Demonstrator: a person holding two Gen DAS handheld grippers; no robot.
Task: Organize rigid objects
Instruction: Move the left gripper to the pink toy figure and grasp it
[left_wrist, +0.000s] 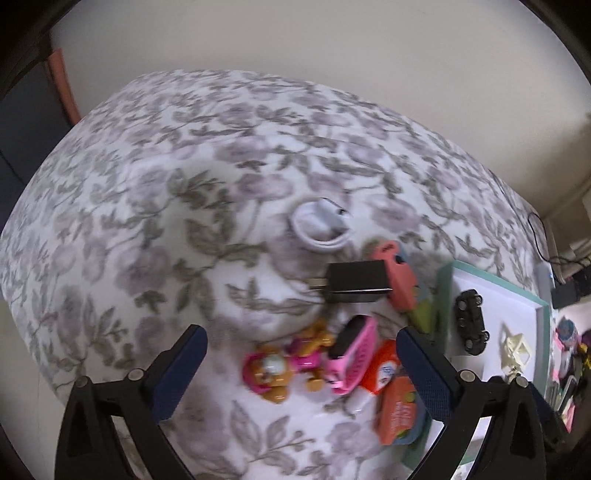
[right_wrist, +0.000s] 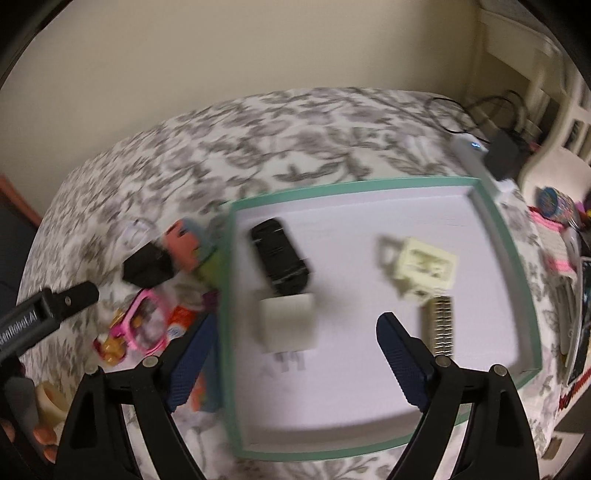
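Left wrist view: left gripper (left_wrist: 301, 349), jaws wide apart, nothing between them, hovering over a floral bedspread (left_wrist: 147, 192). Loose items on the cloth ahead of it: a white coiled cable (left_wrist: 320, 226); a black charger (left_wrist: 356, 282) with its prongs pointing left; a coral-pink toy (left_wrist: 399, 280) touching the charger's right end; a pink watch (left_wrist: 352, 356) lying against a small bear figure (left_wrist: 273, 371); an orange packet (left_wrist: 399, 413) near the right finger. A shallow white tray (left_wrist: 532, 299) with a teal rim sits at the right, holding a black toy car (left_wrist: 471, 321) and a cream plastic piece (left_wrist: 515, 349). Right wrist view, blurred: right gripper (right_wrist: 291, 354), jaws likewise apart and empty, above the tray's near half. Tray contents here: the black car at the upper left, a white cube (right_wrist: 288, 325) just below it, the cream piece to the right, a metallic comb-like strip (right_wrist: 441, 325) beside the right finger. The left gripper's black body enters from the left edge, over the loose pile.
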